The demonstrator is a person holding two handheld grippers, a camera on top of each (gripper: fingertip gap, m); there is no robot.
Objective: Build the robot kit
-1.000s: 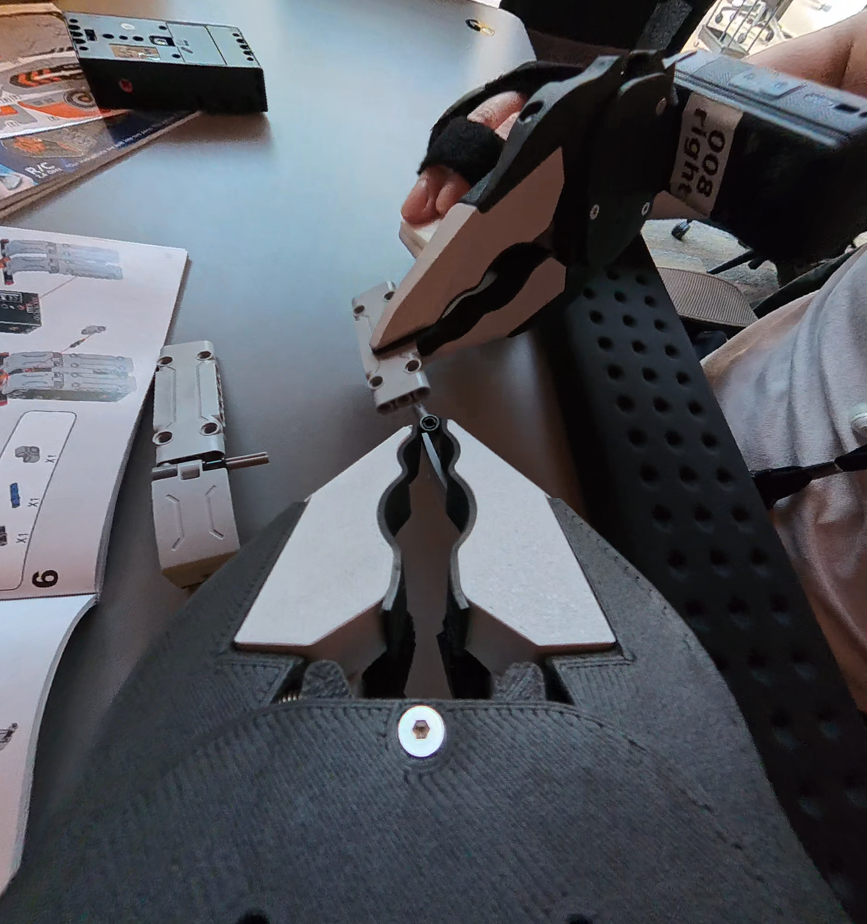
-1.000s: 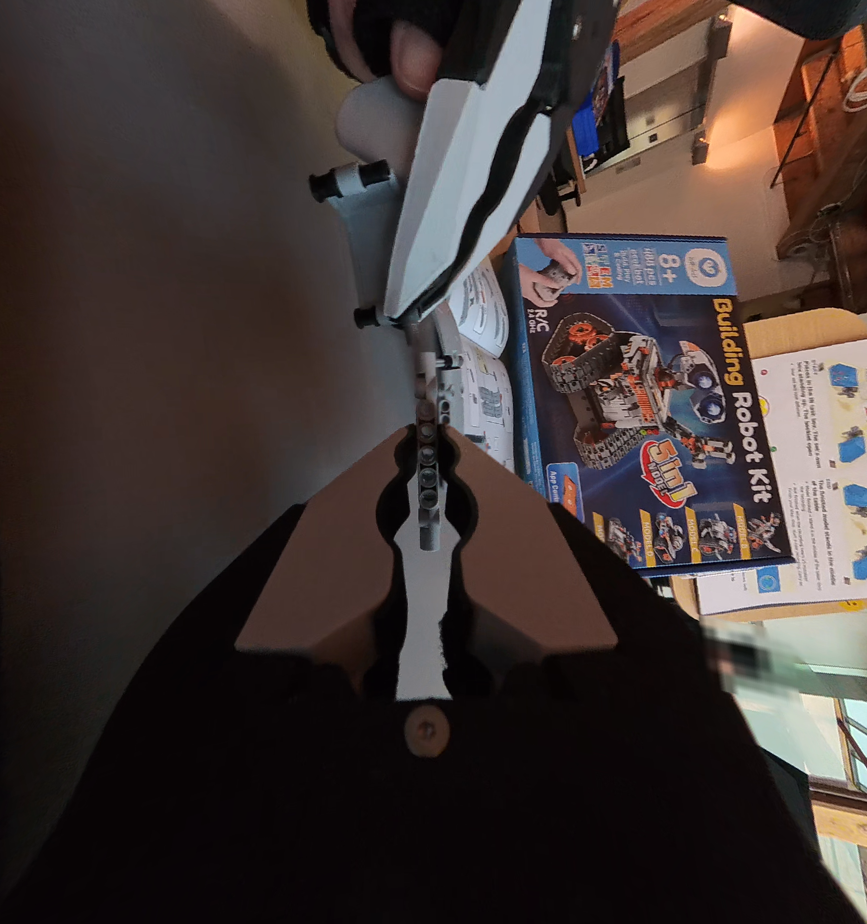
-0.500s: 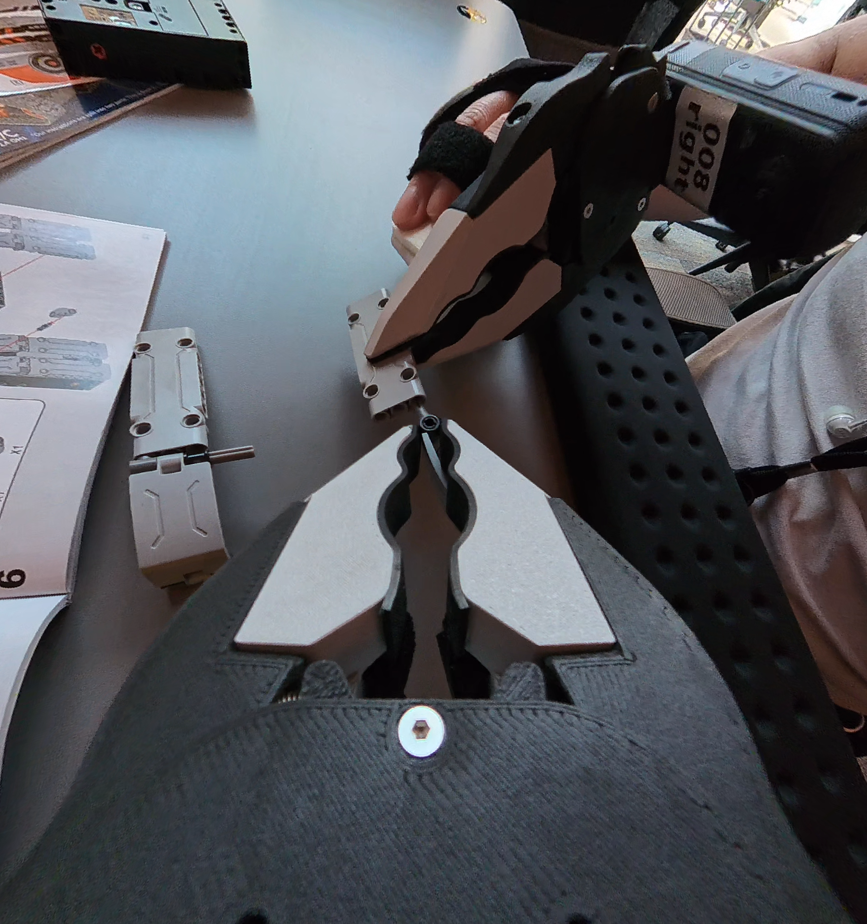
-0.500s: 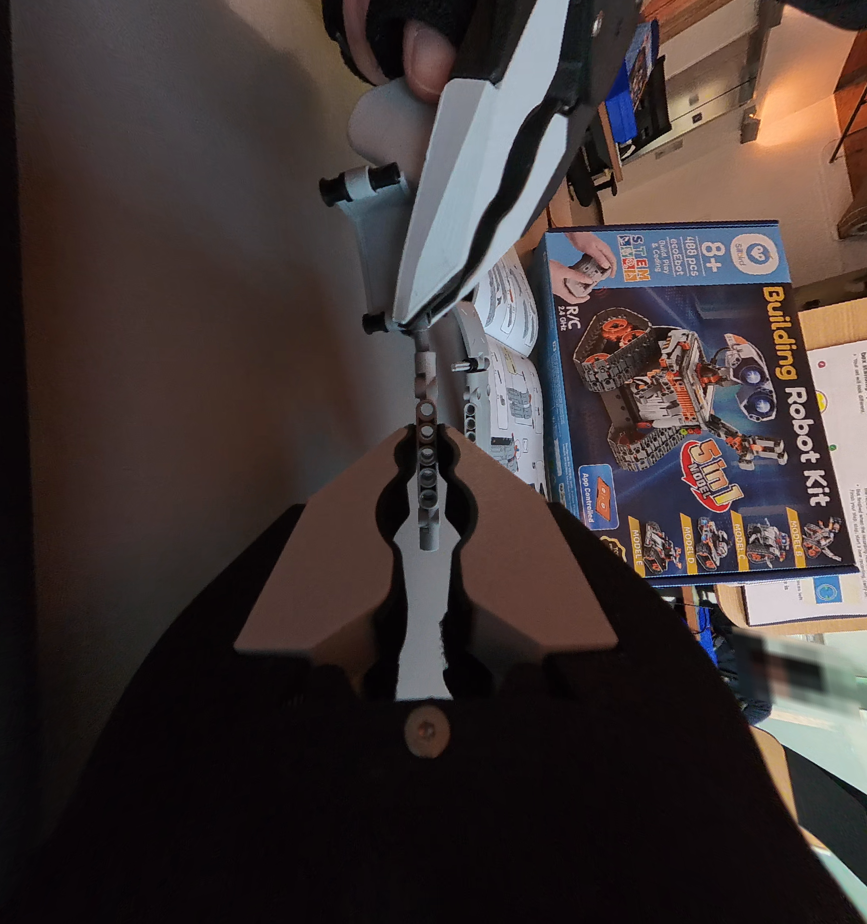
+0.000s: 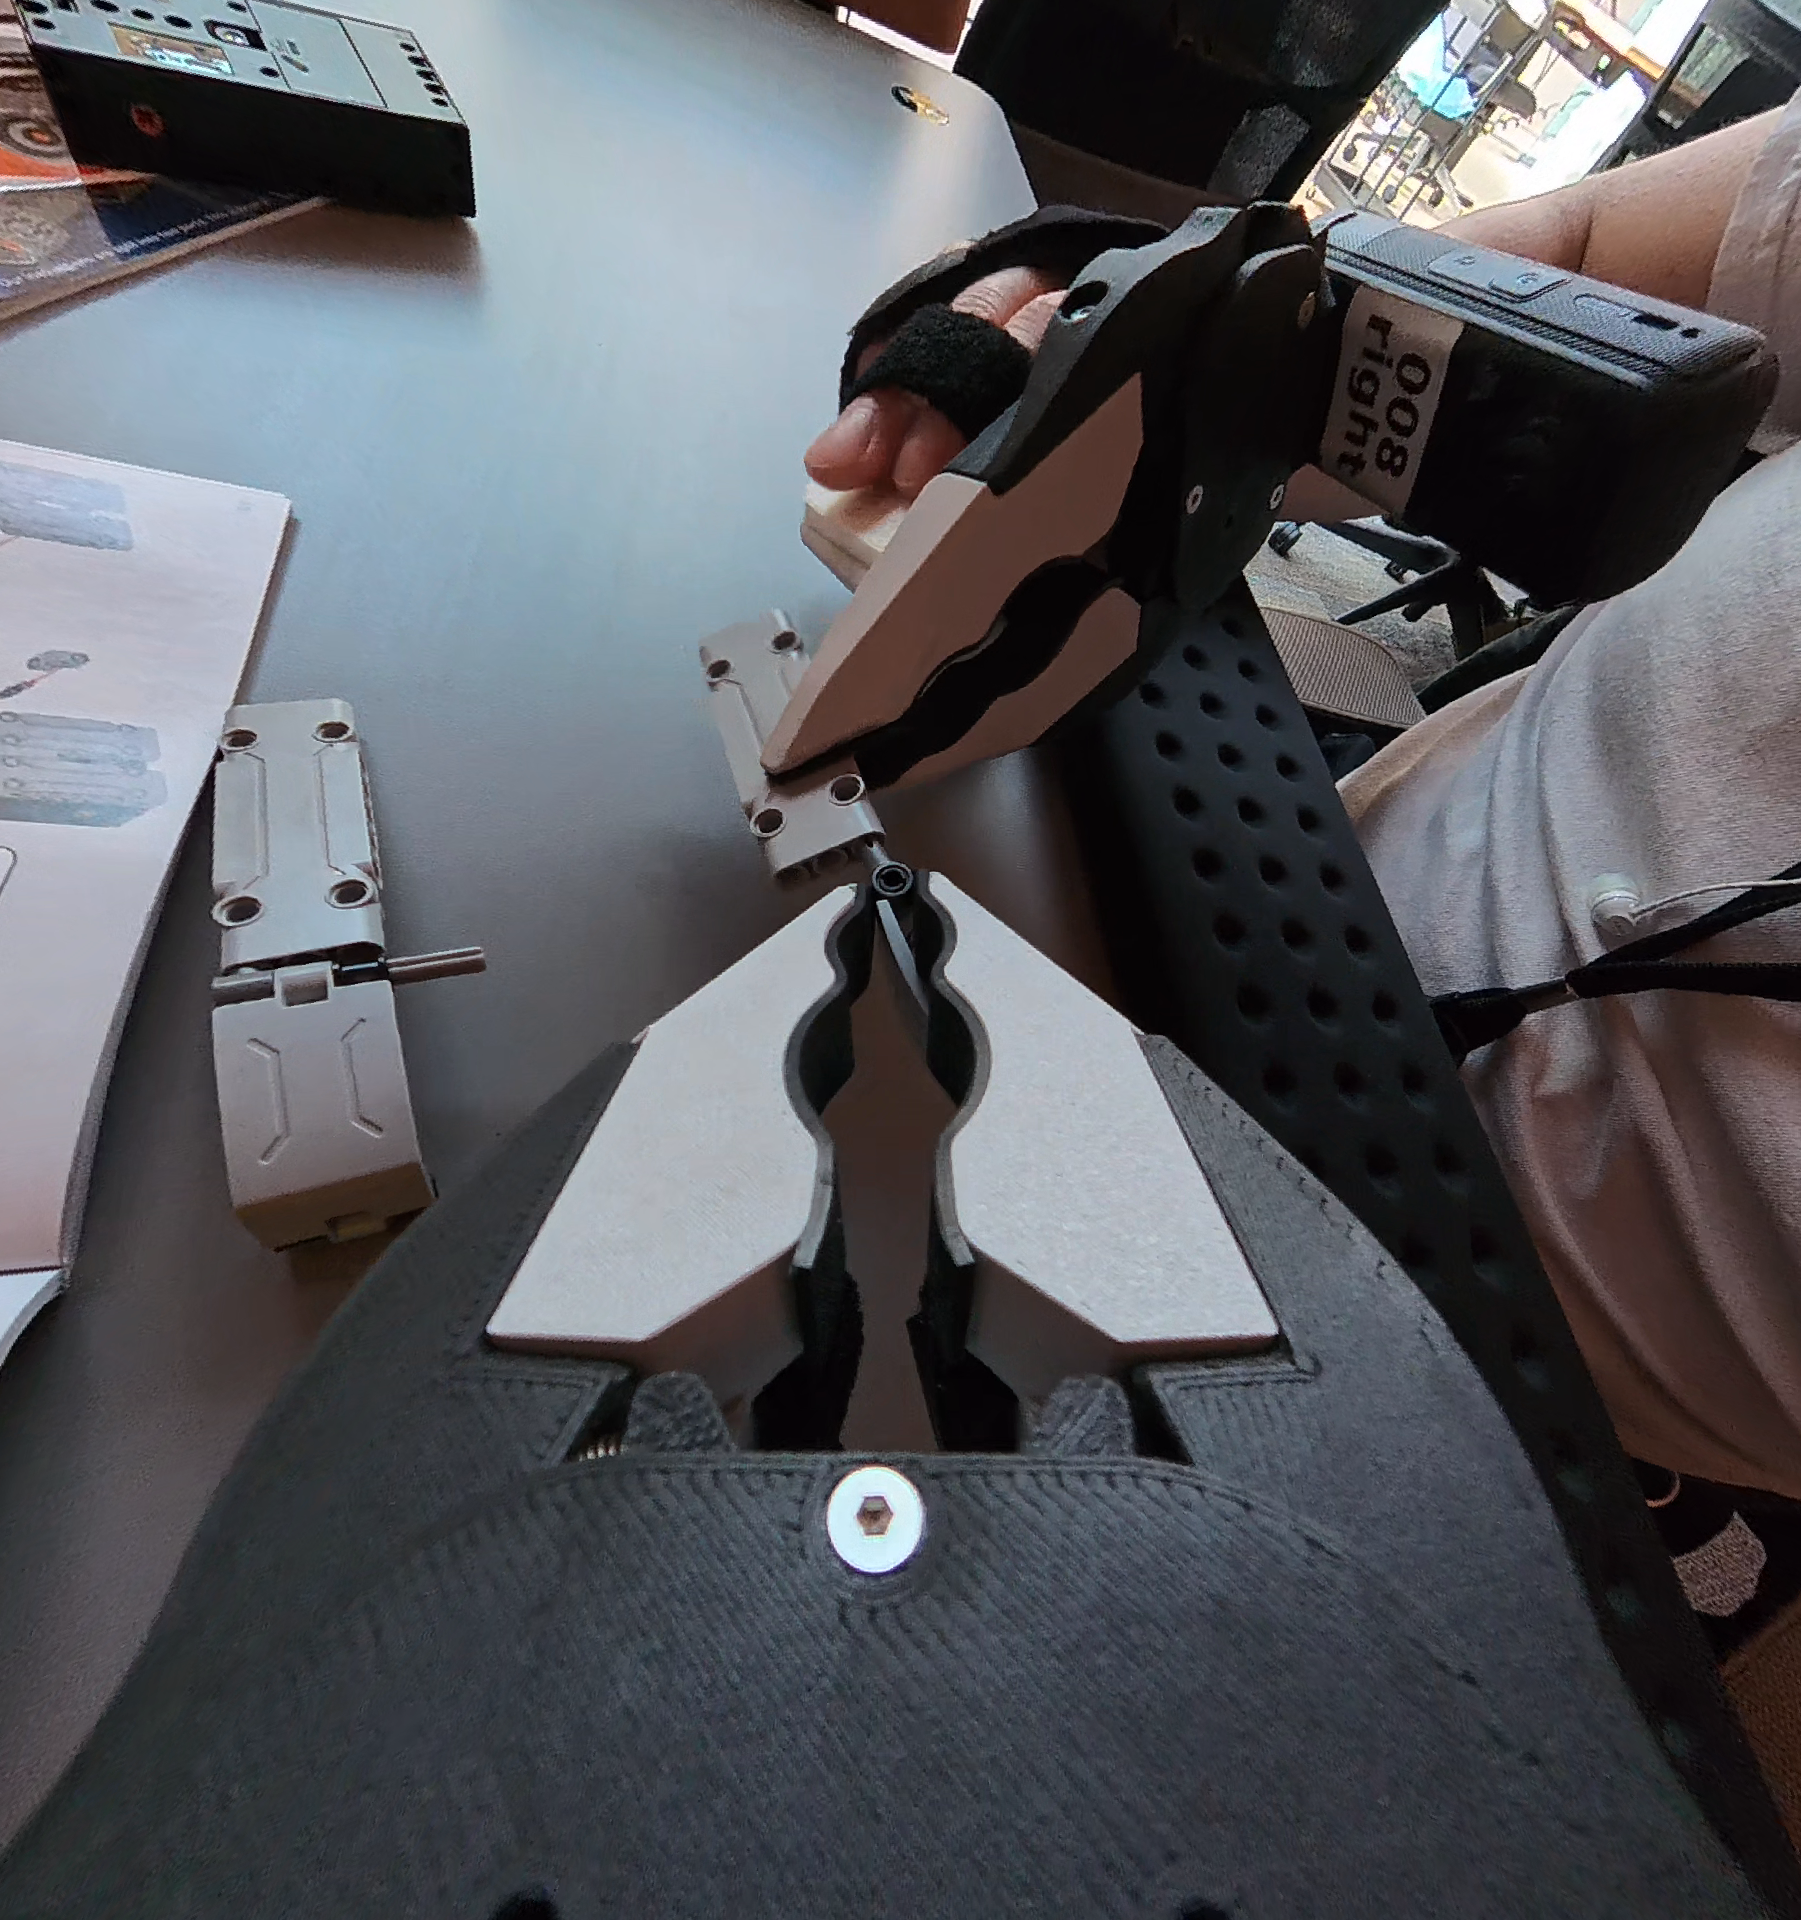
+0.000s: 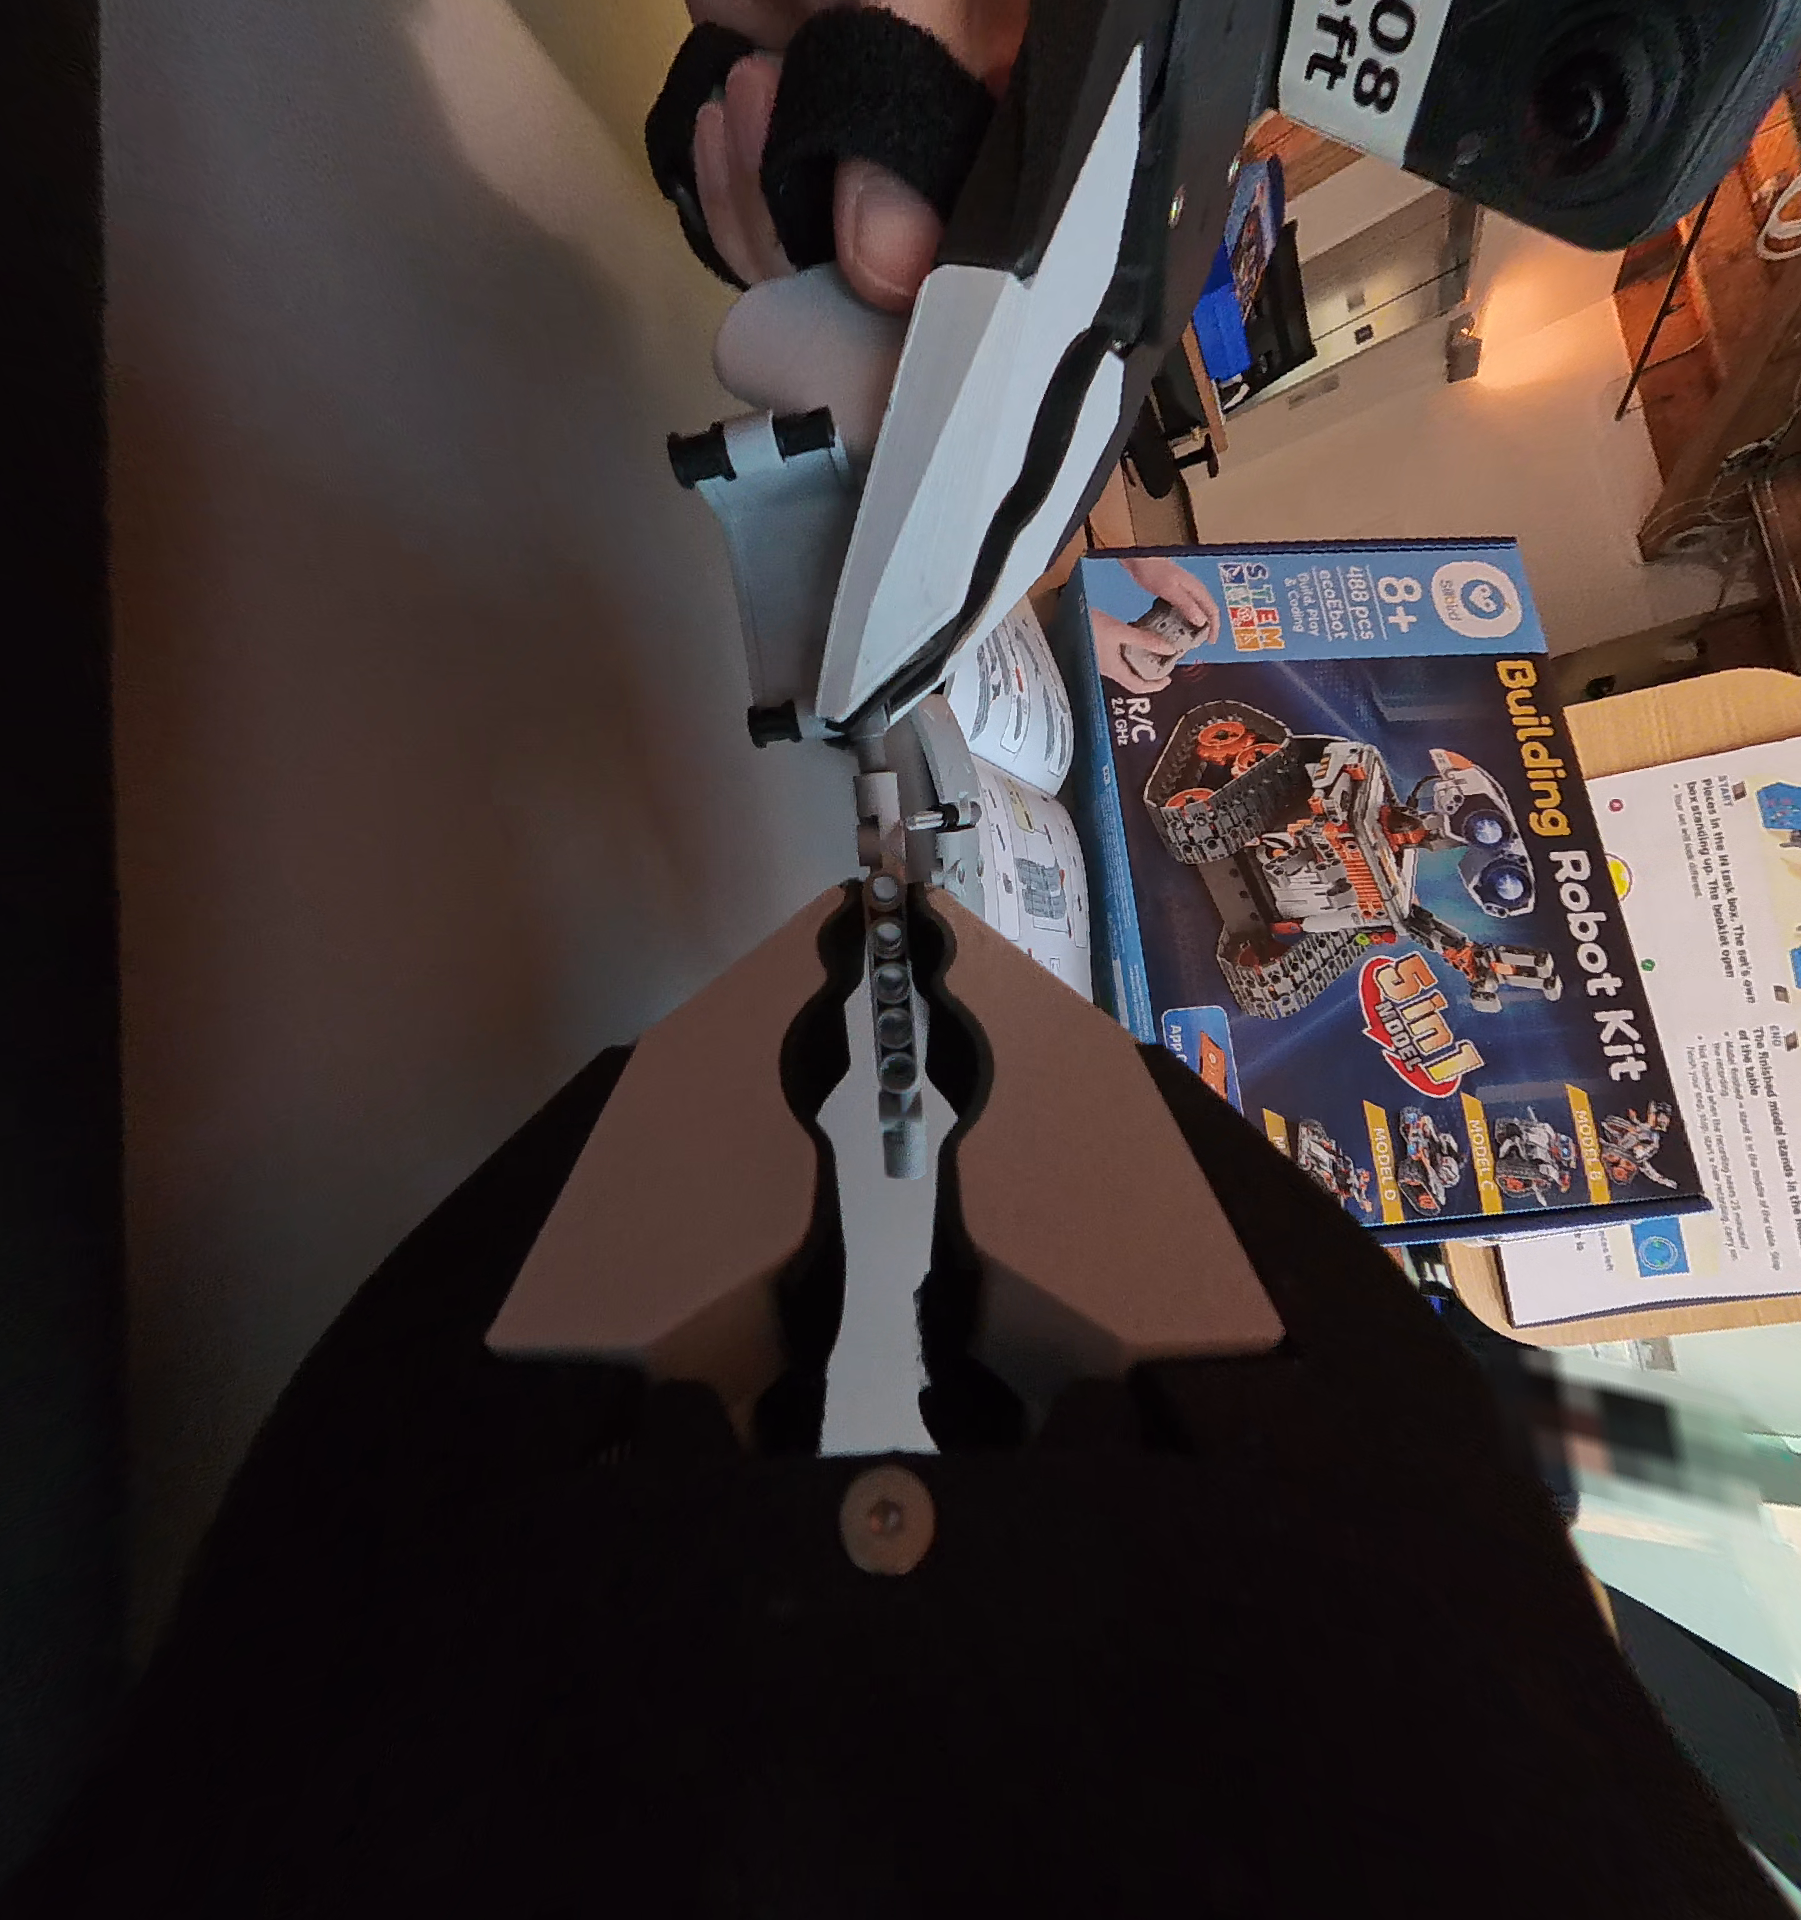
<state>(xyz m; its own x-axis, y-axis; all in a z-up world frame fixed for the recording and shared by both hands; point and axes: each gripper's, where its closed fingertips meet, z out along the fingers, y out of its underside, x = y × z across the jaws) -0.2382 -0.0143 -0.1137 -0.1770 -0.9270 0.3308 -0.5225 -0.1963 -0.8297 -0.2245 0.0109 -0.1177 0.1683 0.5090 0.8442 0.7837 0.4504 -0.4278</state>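
Observation:
My left gripper (image 5: 891, 888) is shut on a grey panel seen edge-on. One of its black pins (image 5: 891, 881) sticks out at the fingertips. In the right wrist view this curved grey panel (image 6: 771, 561) shows its black pins beside the left gripper (image 6: 834, 727). My right gripper (image 6: 885, 883) is shut on a grey panel with holes (image 6: 896, 1008). In the left wrist view the right gripper (image 5: 782, 764) holds that holed panel (image 5: 771, 717) just above the dark table (image 5: 563, 416). The pin sits right at the panel's near end; contact is unclear.
A second grey panel assembly (image 5: 304, 977) with a short axle lies on the table beside an open instruction booklet (image 5: 75, 727). A black battery box (image 5: 241, 94) lies far left. A perforated black chair back (image 5: 1291, 987) and a person's torso stand right. The kit box (image 6: 1374, 883) stands behind. Left and right tips are no more than a few centimetres apart.
Both grippers keep their hold. The left gripper has drifted slightly, and the pin stays at the end of the holed panel.

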